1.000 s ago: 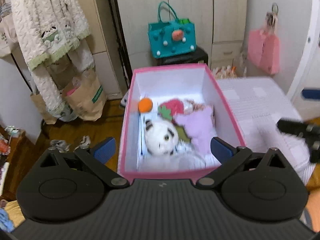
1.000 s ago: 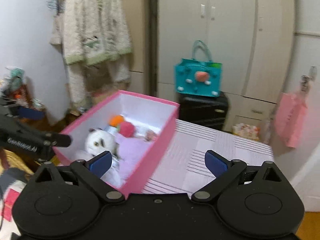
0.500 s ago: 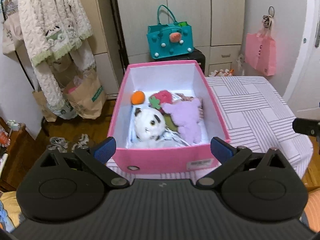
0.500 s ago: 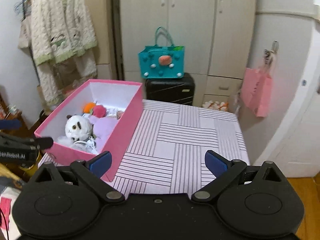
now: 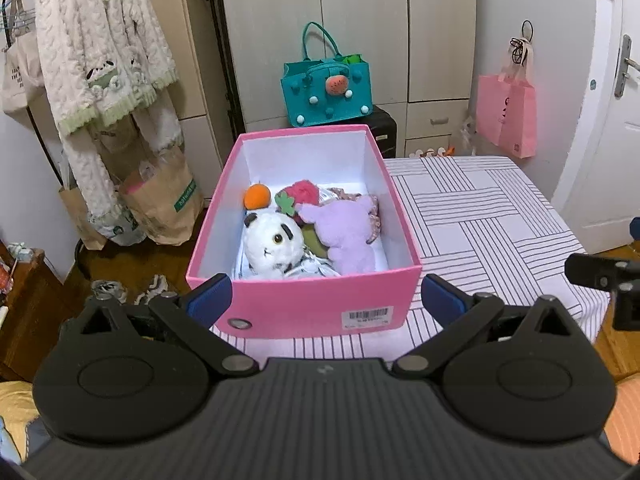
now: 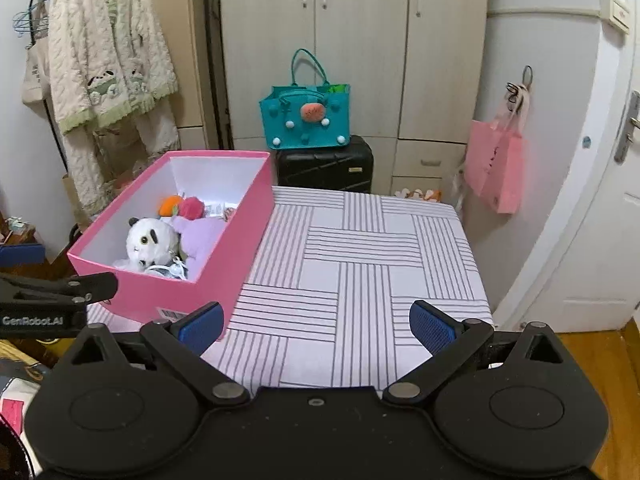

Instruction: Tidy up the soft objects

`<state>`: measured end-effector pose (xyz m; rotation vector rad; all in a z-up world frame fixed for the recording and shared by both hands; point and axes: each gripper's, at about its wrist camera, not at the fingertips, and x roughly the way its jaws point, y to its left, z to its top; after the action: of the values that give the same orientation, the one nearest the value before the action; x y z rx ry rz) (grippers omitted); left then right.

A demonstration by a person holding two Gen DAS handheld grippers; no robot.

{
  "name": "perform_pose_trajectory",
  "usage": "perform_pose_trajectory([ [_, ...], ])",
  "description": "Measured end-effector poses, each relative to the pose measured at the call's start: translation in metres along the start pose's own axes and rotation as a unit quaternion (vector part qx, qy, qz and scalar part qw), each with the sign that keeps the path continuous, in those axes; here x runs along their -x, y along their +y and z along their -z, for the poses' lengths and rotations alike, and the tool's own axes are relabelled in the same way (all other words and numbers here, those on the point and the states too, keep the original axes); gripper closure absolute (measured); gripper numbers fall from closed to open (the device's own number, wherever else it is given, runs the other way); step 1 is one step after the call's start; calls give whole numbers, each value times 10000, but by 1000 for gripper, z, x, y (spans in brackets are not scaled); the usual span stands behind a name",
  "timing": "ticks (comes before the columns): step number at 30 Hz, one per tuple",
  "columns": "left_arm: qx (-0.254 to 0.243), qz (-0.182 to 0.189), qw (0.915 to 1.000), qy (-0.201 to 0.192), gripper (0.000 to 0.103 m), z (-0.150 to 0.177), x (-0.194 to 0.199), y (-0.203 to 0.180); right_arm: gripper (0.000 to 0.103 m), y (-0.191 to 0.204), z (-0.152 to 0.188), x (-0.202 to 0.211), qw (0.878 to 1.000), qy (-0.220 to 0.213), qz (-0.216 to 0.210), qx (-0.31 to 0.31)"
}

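Observation:
A pink box [image 5: 304,300] [image 6: 224,268] stands on the left part of a striped table [image 6: 360,264]. In it lie a white panda plush [image 5: 274,244] [image 6: 150,242], a purple plush [image 5: 348,236] [image 6: 202,236], an orange ball [image 5: 257,196], and a red strawberry plush [image 5: 302,194]. My left gripper [image 5: 326,300] is open and empty, held back from the box's near end. My right gripper [image 6: 316,322] is open and empty above the table's near edge, right of the box. The left gripper's tip shows in the right wrist view [image 6: 60,292].
A teal felt bag [image 6: 306,118] sits on a black suitcase [image 6: 324,164] behind the table. A pink bag [image 6: 496,164] hangs on the right wall. A fluffy robe [image 5: 100,68] hangs at the left above paper bags [image 5: 164,204]. A white door [image 6: 600,200] is at the right.
Both grippers have pulled back and up from the box; it now looks smaller and farther. Both stayed open and empty. The toys in the box have not moved.

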<state>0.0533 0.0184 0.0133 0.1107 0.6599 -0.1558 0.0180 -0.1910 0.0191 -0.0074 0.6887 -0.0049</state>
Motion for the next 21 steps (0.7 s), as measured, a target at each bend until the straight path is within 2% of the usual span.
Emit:
perform_pose_trajectory([
  [13, 1, -50, 10000, 22, 1, 12, 2, -10, 2, -1, 12, 9, 9996, -129, 264, 1],
  [21, 41, -46, 9997, -248, 1, 17, 10, -13, 2, -4, 18, 20, 9977, -575, 366, 16],
])
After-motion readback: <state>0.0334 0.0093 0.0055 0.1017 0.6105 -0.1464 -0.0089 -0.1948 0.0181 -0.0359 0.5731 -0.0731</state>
